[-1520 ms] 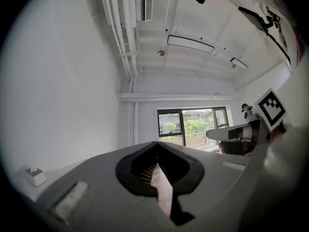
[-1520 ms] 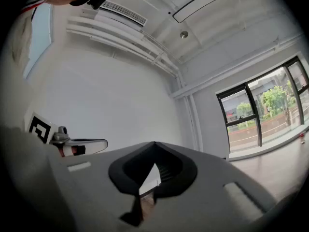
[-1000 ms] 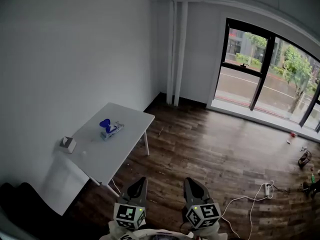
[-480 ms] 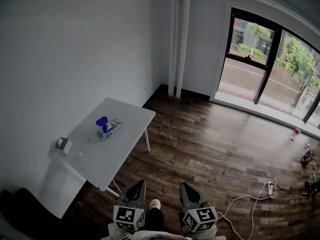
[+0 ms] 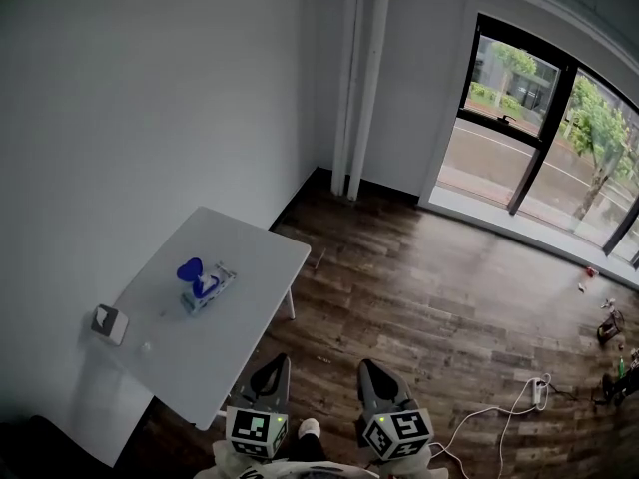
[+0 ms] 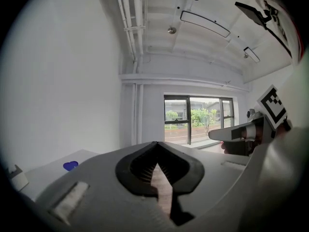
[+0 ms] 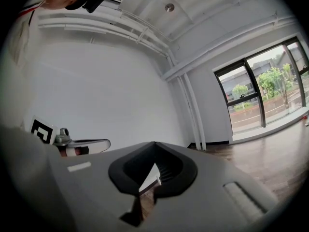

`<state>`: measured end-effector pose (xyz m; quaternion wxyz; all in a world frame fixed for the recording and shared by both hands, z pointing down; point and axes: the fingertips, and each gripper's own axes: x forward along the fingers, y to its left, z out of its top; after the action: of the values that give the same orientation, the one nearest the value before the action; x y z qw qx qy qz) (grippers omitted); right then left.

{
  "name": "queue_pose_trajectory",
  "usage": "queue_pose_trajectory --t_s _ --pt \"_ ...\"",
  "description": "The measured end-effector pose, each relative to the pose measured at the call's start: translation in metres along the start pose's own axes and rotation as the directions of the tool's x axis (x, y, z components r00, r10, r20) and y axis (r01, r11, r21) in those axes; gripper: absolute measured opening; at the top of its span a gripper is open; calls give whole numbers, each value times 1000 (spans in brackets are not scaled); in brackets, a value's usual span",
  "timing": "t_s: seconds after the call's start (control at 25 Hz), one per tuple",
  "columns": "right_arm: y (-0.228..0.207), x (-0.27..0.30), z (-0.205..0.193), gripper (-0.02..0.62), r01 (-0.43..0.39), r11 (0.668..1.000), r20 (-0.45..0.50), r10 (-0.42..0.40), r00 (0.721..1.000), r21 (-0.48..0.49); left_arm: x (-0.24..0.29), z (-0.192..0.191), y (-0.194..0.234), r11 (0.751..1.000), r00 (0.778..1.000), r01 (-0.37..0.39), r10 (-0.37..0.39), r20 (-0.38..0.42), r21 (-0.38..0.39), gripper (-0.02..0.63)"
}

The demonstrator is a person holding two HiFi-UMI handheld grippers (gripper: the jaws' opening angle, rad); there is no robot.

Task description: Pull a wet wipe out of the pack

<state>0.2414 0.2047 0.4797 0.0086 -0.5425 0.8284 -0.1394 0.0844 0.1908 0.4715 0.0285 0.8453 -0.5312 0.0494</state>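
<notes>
Standing against a white wall (image 5: 150,118) at the room's left: one white desk (image 5: 255,252), most of its top bare.

On the desk, near the middle: pack (image 5: 210,289) of wipes, with its blue lid (image 5: 189,268) raised. It is well apart from both grippers.

Near the desk's wall-side edge: a small grey-and-white box (image 5: 107,322), apart from the pack.

Floor (image 5: 429,317): dark wood planks running across the whole room.

Corner: white pipes (image 5: 359,78) running up the wall.

Far side, right: a tall black-framed window (image 5: 519,138), with trees and a road outside.

On the floor at the right: a white cable (image 5: 489,409) leading to a power strip.

Left gripper (image 5: 277,365) and right gripper (image 5: 371,369): low in the head view, side by side above the floor, off the desk's near corner. Both point ahead and roughly level. The fingers of each are clenched tip to tip, with nothing between them. Each gripper view shows only floor through the gap behind the tips.

A shoe (image 5: 310,428) shows between the two grippers.

The left gripper view shows the lid (image 6: 70,166) low at the left, far off.
</notes>
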Motion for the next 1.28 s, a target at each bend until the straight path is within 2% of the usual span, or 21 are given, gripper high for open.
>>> queue_pose_trajectory --t_s 0.4,0.84,1.04,1.28 --pt "-7 103 1 6 2 1000 -47 -2 999 2 73 0 68 1000 999 16 -17 -28 -25 5" --pt "-11 163 9 5 5 998 -84 -10 996 -70 120 10 118 998 1000 3 -3 11 -55 5" --pt "-15 193 12 6 -35 997 -107 27 994 -74 136 7 134 997 999 -37 37 6 -69 5" --pt "-6 261 12 6 -151 986 -134 140 981 -73 156 -1 179 987 989 -145 145 -11 -66 5"
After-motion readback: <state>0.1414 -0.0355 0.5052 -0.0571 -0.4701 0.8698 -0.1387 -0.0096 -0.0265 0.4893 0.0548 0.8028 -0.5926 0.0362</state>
